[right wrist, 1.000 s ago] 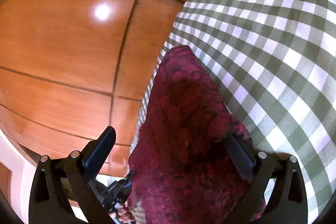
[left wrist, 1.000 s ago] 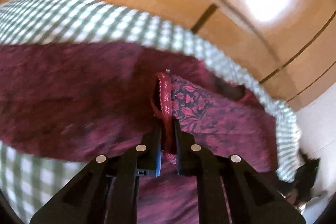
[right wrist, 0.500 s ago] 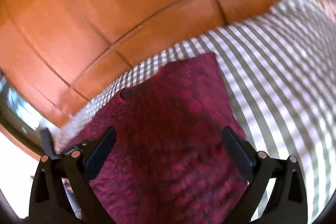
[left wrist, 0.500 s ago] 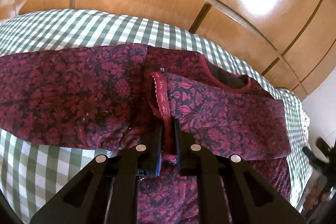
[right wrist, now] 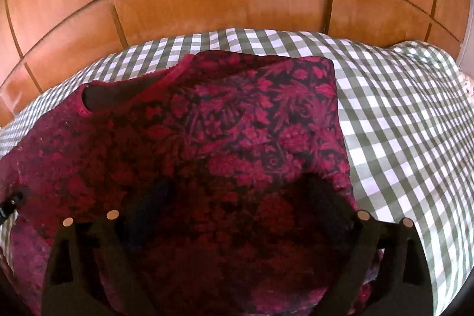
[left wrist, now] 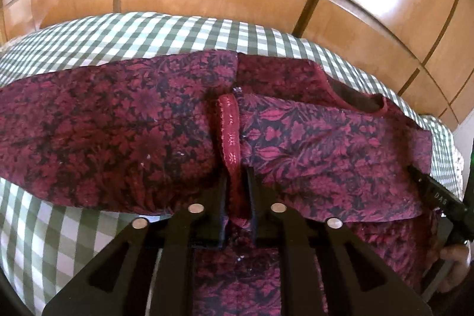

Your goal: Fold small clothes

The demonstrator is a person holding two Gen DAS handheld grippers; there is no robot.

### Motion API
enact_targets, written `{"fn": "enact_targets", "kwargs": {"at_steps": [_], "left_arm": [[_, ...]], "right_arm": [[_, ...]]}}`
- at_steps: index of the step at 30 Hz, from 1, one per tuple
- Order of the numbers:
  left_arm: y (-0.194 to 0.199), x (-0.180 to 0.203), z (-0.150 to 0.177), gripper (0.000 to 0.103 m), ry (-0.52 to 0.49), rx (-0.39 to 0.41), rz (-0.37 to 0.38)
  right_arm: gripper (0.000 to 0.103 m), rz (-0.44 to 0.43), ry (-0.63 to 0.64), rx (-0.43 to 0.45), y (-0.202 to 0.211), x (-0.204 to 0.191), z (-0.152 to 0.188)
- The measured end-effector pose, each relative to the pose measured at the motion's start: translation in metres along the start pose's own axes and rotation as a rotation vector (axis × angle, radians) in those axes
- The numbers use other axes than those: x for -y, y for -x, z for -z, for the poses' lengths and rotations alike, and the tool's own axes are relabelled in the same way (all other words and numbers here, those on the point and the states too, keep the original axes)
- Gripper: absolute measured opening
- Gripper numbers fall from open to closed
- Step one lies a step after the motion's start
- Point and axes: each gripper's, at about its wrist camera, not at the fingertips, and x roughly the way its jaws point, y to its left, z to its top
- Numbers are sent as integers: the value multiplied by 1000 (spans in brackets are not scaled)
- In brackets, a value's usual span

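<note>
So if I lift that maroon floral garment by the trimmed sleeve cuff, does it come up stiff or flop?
Probably floppy: the maroon floral garment lies in soft folds on the checked cloth. The sleeve cuff already bends between the left hand-held gripper's opening jaws, so expect it to droop. It likely drags rather than slides: the weave looks textured.

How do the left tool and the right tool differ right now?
The left tool has its jaws almost together, just opening, with the red sleeve cuff between them; the right tool stands wide, nothing pinched. The left tool sits at the cuff; the right tool hangs over the garment body. Both point down at the same garment on the checked cloth.
</note>
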Motion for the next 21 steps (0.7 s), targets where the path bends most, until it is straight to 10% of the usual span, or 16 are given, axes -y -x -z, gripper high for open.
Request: {"fn": "enact_targets", "kwargs": {"at_steps": [6, 21], "left_arm": [[39, -21, 8, 61, 87, 73, -3], [120, -263, 39, 61, 725, 149, -74]], "right_arm": [[101, -22, -41, 26, 48, 0, 7], [101, -122, 127, -46, 89, -61, 102]]}}
